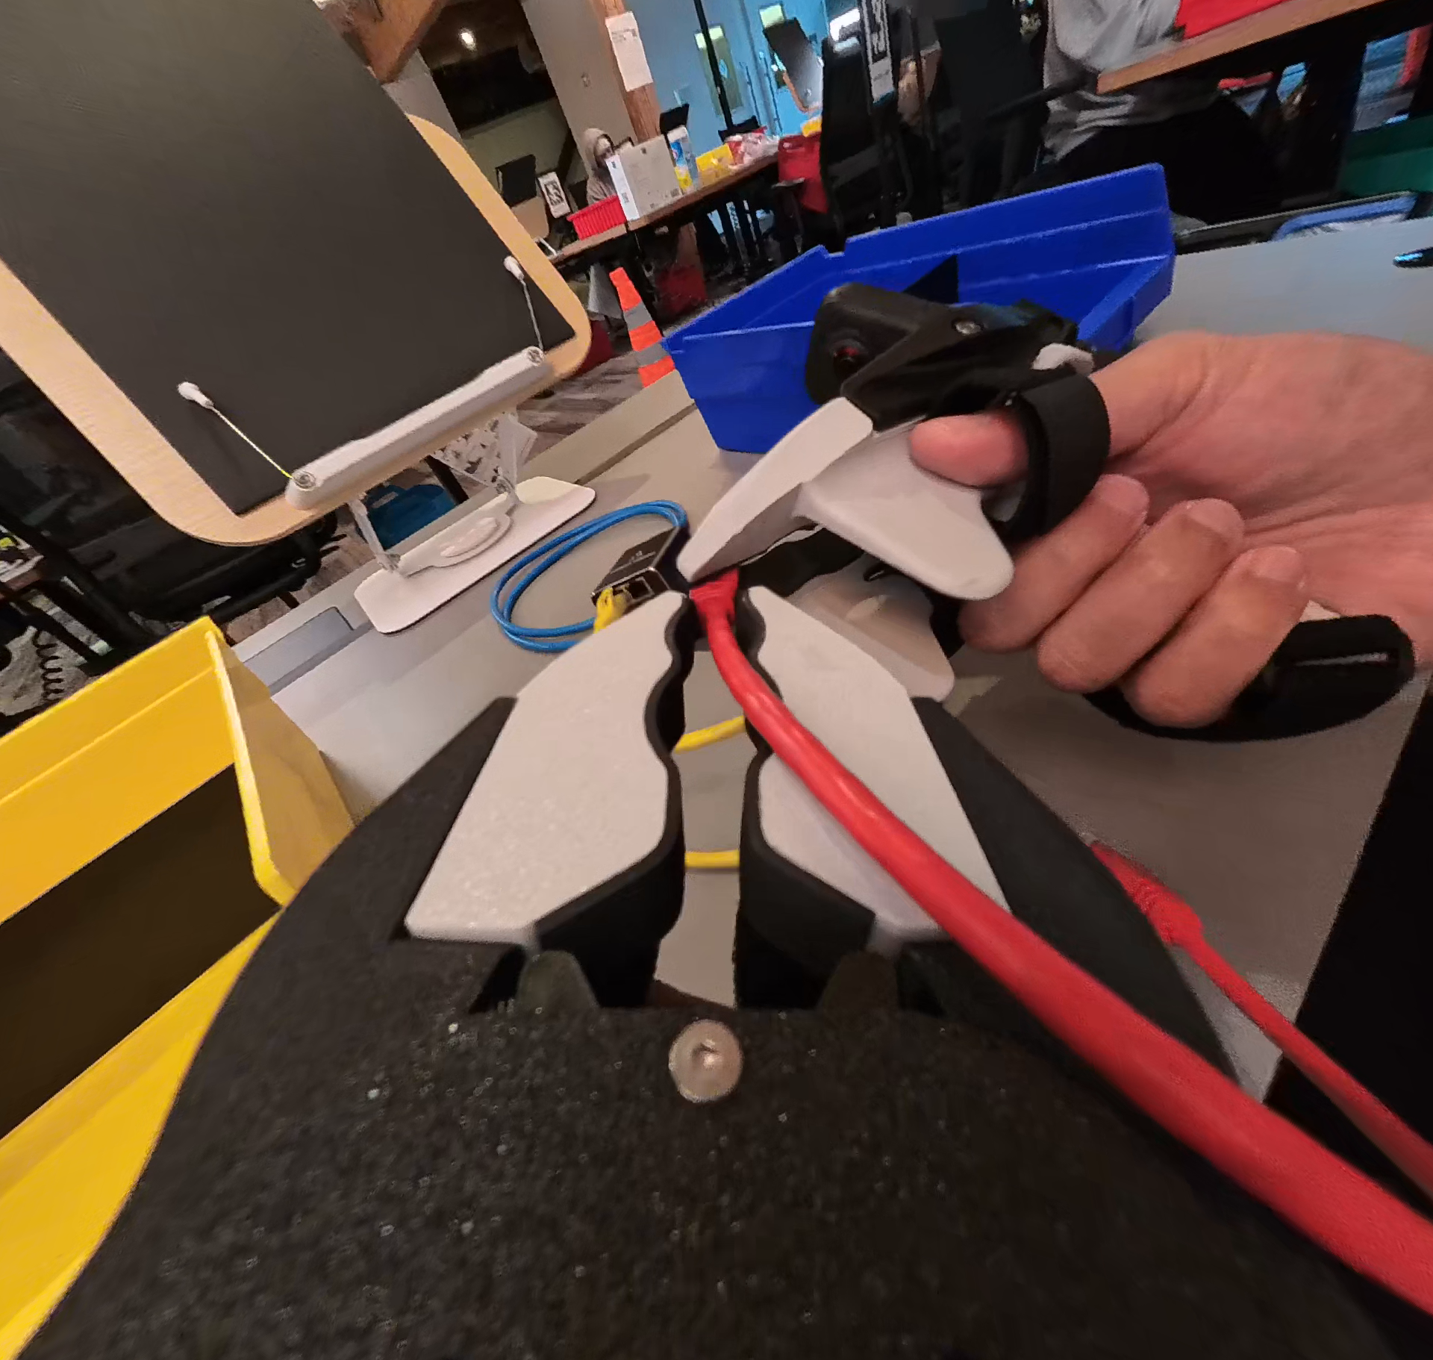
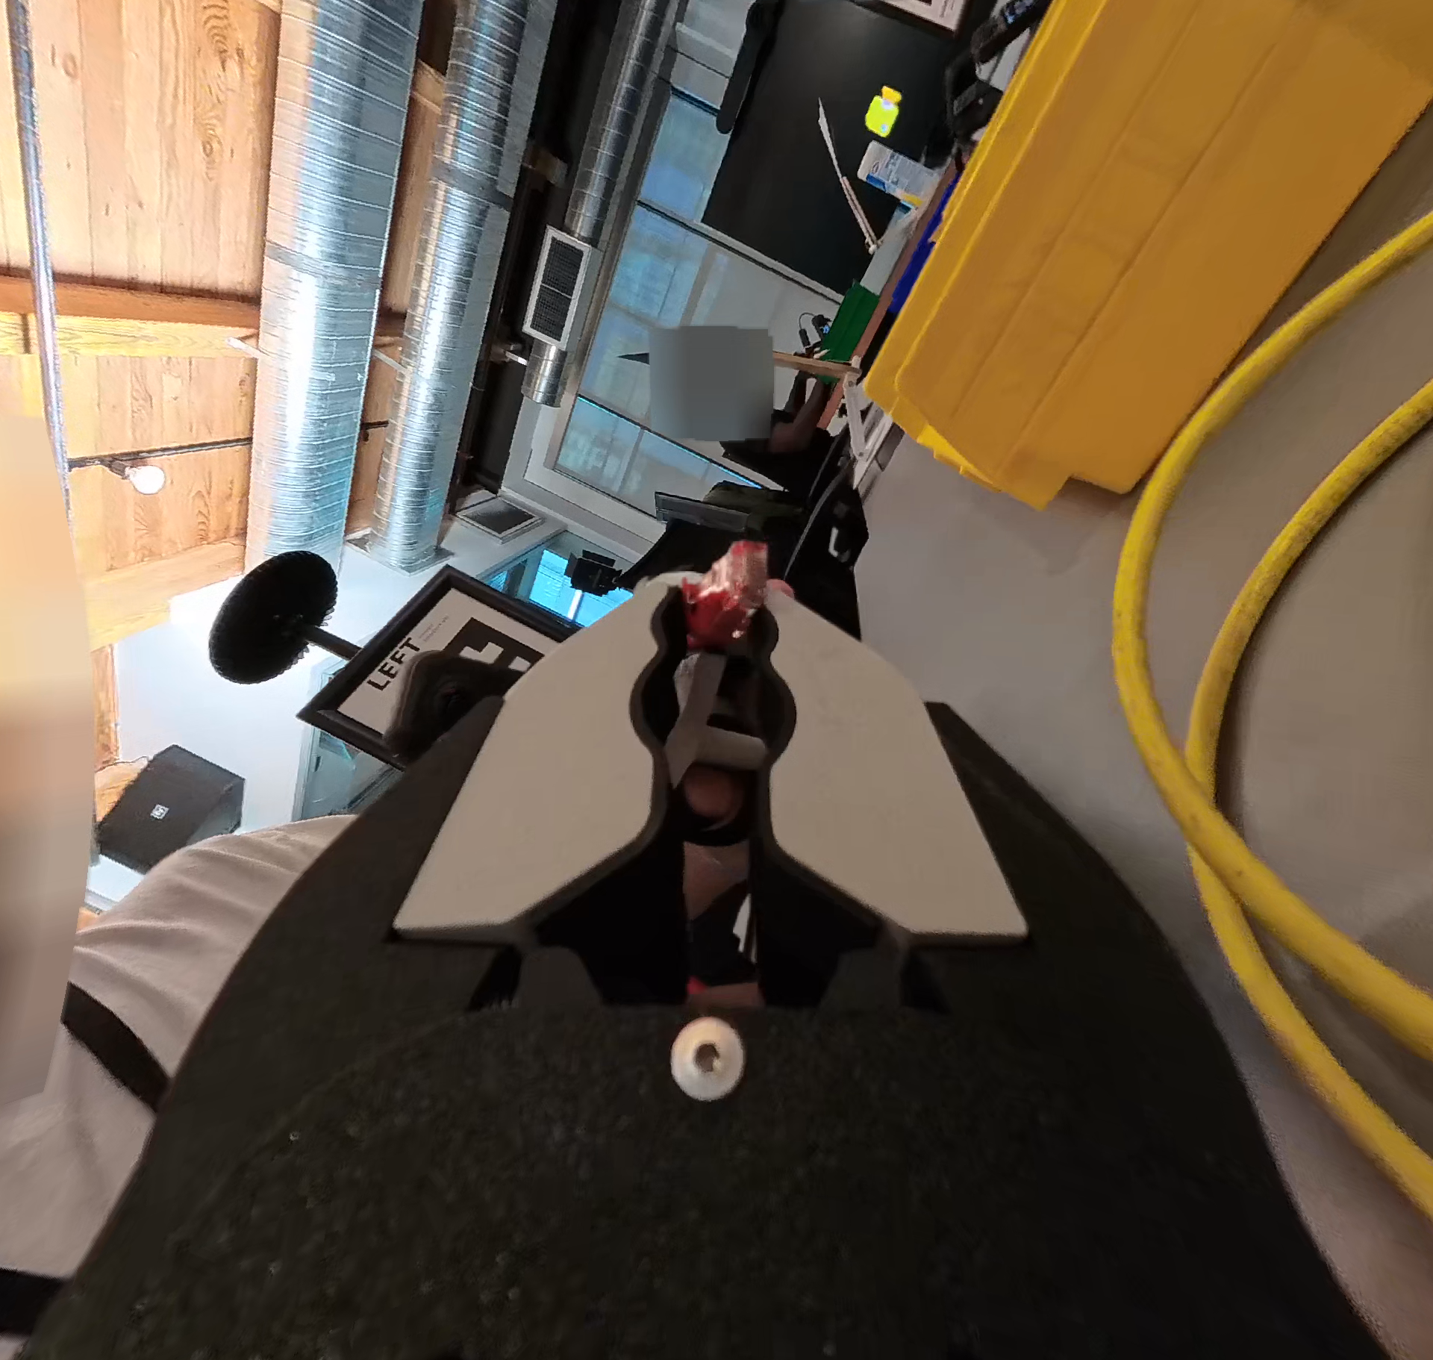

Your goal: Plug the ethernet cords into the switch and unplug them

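My left gripper is closed around the red cord right behind its plug, tips pinching it, with the cable trailing back over the right finger and off toward me. The right gripper comes in from the side and its tips are clamped on the same red plug — in the right wrist view it sticks out just past the fingertips. So both hold the same end, touching at the tips.

The bit that matters: the switch sits just ahead and slightly left of the plug, a small black box flat on the grey table, ports facing me. The plug's long axis points roughly forward at it, so I reckon it's a short straight push. A yellow cord already sits in the left port, so I'd aim right of that.

Room is tight-ish — a blue cord is coiled left of the switch, a blue bin is behind, and a yellow bin is at my near left.
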Available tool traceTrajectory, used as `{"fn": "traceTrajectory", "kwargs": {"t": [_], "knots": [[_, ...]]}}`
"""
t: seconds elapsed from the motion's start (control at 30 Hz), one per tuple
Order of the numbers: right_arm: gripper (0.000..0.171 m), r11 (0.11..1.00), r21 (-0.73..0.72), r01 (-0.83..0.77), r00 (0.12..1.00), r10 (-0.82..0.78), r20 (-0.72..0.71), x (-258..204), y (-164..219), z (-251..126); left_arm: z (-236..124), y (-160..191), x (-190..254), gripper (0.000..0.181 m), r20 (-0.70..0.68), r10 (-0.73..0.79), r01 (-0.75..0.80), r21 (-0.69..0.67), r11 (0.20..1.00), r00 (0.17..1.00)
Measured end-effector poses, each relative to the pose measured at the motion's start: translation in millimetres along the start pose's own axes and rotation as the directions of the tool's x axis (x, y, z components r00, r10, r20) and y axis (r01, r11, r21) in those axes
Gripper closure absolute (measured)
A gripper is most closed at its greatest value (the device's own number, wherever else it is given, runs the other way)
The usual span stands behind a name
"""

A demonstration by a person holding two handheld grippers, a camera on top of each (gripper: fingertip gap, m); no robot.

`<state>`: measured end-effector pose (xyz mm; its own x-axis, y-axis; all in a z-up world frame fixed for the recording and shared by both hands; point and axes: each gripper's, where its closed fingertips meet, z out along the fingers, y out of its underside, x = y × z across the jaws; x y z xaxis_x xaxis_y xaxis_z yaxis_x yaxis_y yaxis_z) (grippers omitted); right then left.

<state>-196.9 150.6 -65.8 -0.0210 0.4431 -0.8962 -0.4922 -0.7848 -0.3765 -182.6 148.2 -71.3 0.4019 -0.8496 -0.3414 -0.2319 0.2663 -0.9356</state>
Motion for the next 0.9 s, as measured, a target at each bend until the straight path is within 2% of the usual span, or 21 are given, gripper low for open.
{"fn": "traceTrajectory", "kwargs": {"t": [0.07, 0.13, 0.2, 0.23, 0.27, 0.33, 0.37, 0.4, 0.43, 0.47, 0.53, 0.67, 0.83, 0.87, 0.9], "knots": [[0.152, 1.0, -0.019, 0.018, 0.999, -0.018, -0.029, 3.8, 0.0, -1.8, -0.9, 0.1, -0.6, 0.172, -0.013, -0.01, 0.01, -0.01, 1.0, 1.0], [0.148, 0.991, -0.026, 0.135, 0.984, -0.137, -0.112, 6.7, -10.1, -7.1, -4.2, -0.1, -8.2, 0.172, 0.018, -0.031, 0.031, -0.018, 0.999, 0.999], [0.141, 0.946, -0.037, 0.322, 0.911, -0.32, -0.259, 12.1, -33.4, -20.7, -10.1, -1.1, -17.6, 0.172, 0.035, -0.062, 0.062, -0.013, 0.998, 0.997], [0.135, 0.904, -0.066, 0.422, 0.836, -0.416, -0.359, 18.5, -48.8, -30.8, -13.0, -0.2, -21.9, 0.172, 0.038, -0.076, 0.077, -0.014, 0.997, 0.996], [0.13, 0.841, -0.122, 0.527, 0.714, -0.516, -0.474, 28.6, -66.8, -43.4, -15.6, 1.7, -25.5, 0.172, 0.039, -0.09, 0.091, -0.014, 0.996, 0.995], [0.118, 0.664, -0.329, 0.672, 0.336, -0.669, -0.663, 54.7, -105.4, -74.7, -19.0, 7.5, -32.8, 0.172, 0.052, -0.125, 0.127, -0.019, 0.992, 0.991], [0.115, 0.578, -0.444, 0.684, 0.16, -0.713, -0.683, 66.4, -120.4, -86.6, -19.4, 10.6, -35.0, 0.172, 0.053, -0.148, 0.149, -0.025, 0.988, 0.988], [0.113, 0.519, -0.544, 0.66, 0.024, -0.738, -0.674, 79.7, -131.6, -96.7, -18.9, 13.6, -35.2, 0.172, 0.042, -0.171, 0.173, -0.035, 0.984, 0.984], [0.111, 0.497, -0.614, 0.612, -0.068, -0.741, -0.668, 94.2, -140.9, -105.8, -18.4, 15.7, -35.1, 0.172, 0.033, -0.191, 0.193, -0.042, 0.98, 0.981], [0.111, 0.501, -0.65, 0.572, -0.119, -0.733, -0.67, 107.2, -148.6, -112.3, -18.1, 16.5, -34.9, 0.172, 0.027, -0.203, 0.204, -0.041, 0.978, 0.979], [0.105, 0.526, -0.678, 0.513, -0.117, -0.739, -0.663, 131.0, -154.9, -115.2, -17.3, 18.0, -33.1, 0.172, 0.018, -0.196, 0.196, -0.047, 0.979, 0.981], [0.091, 0.638, -0.637, 0.432, 0.034, -0.718, -0.695, 156.4, -154.5, -107.2, -16.0, 20.9, -26.2, 0.172, -0.002, -0.156, 0.156, -0.068, 0.985, 0.988], [0.094, 0.703, -0.604, 0.375, 0.084, -0.675, -0.733, 165.9, -159.1, -104.9, -11.5, 25.5, -21.0, 0.172, -0.024, -0.158, 0.155, -0.087, 0.984, 0.987], [0.104, 0.705, -0.607, 0.367, 0.11, -0.681, -0.724, 166.6, -156.4, -102.9, -9.8, 26.4, -21.7, 0.172, -0.023, -0.165, 0.162, -0.088, 0.983, 0.986], [0.104, 0.711, -0.608, 0.353, 0.117, -0.678, -0.726, 166.9, -155.3, -103.8, -7.3, 27.5, -23.0, 0.172, -0.019, -0.18, 0.177, -0.094, 0.98, 0.984]]}}
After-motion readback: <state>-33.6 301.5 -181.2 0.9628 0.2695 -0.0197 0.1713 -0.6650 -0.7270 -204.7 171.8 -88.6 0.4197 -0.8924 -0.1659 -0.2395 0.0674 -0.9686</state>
